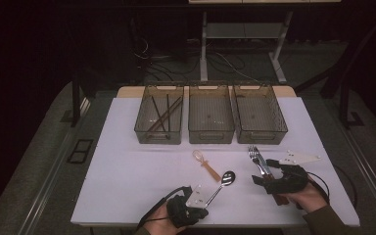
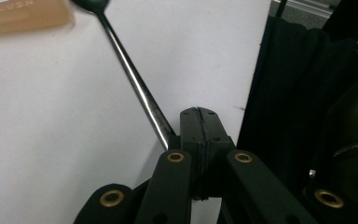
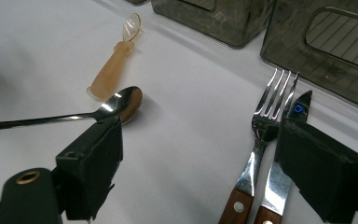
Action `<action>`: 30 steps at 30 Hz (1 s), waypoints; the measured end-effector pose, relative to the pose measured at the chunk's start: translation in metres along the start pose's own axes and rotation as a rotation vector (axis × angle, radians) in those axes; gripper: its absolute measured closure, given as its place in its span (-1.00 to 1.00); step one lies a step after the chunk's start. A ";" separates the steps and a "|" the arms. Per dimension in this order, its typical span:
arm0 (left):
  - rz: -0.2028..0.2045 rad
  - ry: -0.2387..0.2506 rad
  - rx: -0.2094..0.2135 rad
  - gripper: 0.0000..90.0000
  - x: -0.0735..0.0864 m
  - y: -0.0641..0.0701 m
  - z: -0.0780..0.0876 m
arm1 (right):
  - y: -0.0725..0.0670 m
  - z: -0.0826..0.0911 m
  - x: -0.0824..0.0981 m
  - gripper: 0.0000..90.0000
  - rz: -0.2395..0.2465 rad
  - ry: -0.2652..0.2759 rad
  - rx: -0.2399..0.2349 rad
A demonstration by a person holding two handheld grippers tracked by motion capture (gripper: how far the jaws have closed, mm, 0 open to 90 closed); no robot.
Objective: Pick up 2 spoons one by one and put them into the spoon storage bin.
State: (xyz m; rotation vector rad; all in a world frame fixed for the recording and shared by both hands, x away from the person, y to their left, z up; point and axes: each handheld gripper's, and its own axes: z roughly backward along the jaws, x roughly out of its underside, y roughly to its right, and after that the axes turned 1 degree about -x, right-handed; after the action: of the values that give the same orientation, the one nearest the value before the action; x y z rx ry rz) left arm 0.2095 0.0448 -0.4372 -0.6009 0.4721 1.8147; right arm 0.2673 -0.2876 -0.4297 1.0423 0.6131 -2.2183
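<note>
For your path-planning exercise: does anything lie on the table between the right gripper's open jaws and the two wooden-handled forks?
Nothing visible does. The right gripper has its jaws spread just above the forks, with bare white table between; the metal spoon lies off to one side.

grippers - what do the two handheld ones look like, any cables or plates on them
Both the left gripper and right gripper are matte black, with blocky jaws on linked bars set with brass-ringed pivots. A black cable loops from the left one. Each carries a pale grey three-cornered plate on top. A dark olive sleeve shows at the right wrist.
</note>
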 end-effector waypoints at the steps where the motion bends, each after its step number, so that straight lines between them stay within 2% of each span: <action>1: -0.003 -0.006 -0.006 0.99 0.000 -0.001 0.001 | 0.000 0.000 0.000 -0.66 -0.001 0.000 0.000; 2: 0.020 0.012 -0.012 0.99 0.000 0.000 0.000 | 0.000 0.000 0.000 -0.66 0.000 0.001 0.001; 3: -0.002 -0.010 -0.021 0.99 0.001 -0.002 0.002 | 0.000 0.000 0.000 -0.66 0.001 0.002 0.002; 4: 0.027 0.016 -0.030 0.99 0.001 -0.001 0.000 | 0.000 0.000 0.000 -0.66 -0.001 0.002 0.003; 5: 0.004 -0.008 -0.033 0.99 0.002 -0.004 0.002 | 0.000 0.000 0.000 -0.66 -0.003 0.002 0.003; 12: 0.039 0.002 -0.075 0.99 0.006 -0.015 0.005 | 0.000 0.001 0.000 -0.66 -0.005 0.002 0.006; 15: 0.070 0.012 -0.089 0.99 0.008 -0.019 0.006 | 0.000 0.001 0.000 -0.66 -0.006 0.002 0.006; 21: 0.092 0.009 -0.121 0.99 0.009 -0.030 0.007 | 0.000 0.000 -0.001 -0.66 -0.005 0.001 0.006; 27: 0.104 0.020 -0.101 0.99 0.010 -0.034 0.008 | 0.001 0.000 -0.001 -0.66 -0.005 0.000 0.003; 29: 0.103 0.049 -0.068 0.98 0.011 -0.035 0.010 | 0.001 0.001 -0.001 -0.66 -0.001 -0.002 0.002; 30: 0.088 0.062 -0.048 0.98 0.011 -0.038 0.013 | 0.001 0.001 -0.002 -0.66 0.001 -0.005 -0.001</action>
State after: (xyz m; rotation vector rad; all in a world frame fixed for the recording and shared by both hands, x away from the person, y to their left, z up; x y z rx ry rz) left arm 0.2401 0.0724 -0.4342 -0.6801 0.5040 1.8996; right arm 0.2680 -0.2883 -0.4277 1.0354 0.6114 -2.2188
